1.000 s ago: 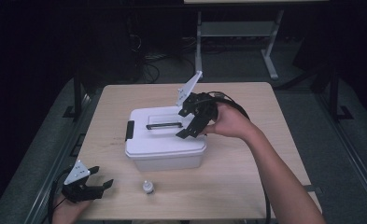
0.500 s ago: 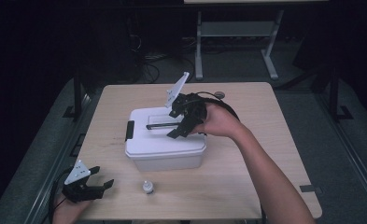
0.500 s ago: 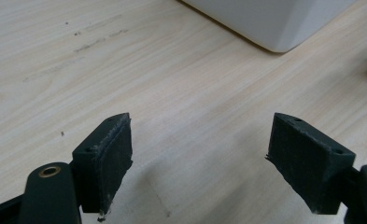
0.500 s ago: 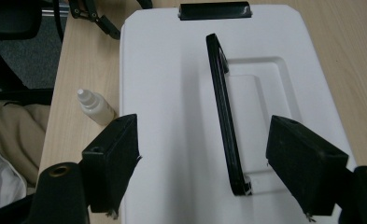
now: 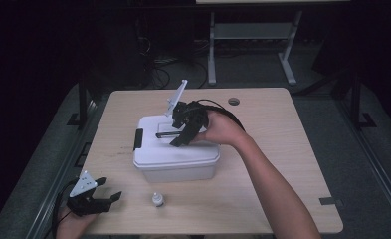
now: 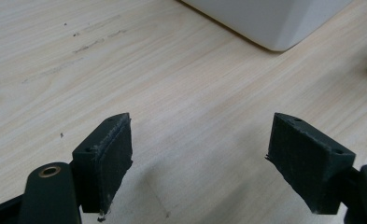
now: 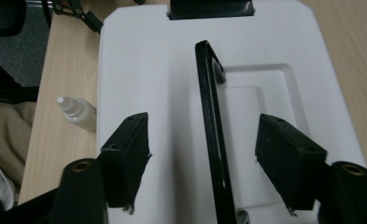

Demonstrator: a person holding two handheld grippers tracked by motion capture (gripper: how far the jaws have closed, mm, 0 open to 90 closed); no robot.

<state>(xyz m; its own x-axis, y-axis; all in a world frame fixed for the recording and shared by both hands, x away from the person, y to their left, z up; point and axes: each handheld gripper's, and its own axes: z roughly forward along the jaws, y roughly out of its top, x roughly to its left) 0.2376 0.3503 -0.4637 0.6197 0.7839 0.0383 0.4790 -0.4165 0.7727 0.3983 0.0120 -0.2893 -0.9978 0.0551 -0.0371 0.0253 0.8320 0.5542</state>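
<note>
The white lidded box [image 5: 175, 154] sits near the middle of the table [image 5: 282, 149]. Its lid carries a recessed panel, a black latch [image 5: 138, 139] on one end and a slim black carry handle [image 7: 212, 130] standing up from the recess. Your right gripper [image 5: 180, 133] hangs over the lid with the handle between its jaws; the jaws have just been closing, yet both pads stand clear of the handle, so nothing is gripped. A small white dropper bottle [image 5: 157, 200] stands on the table just in front of the box. Your left gripper [image 5: 103, 196] rests at the near left corner, jaws spread wide over bare wood, holding nothing.
</note>
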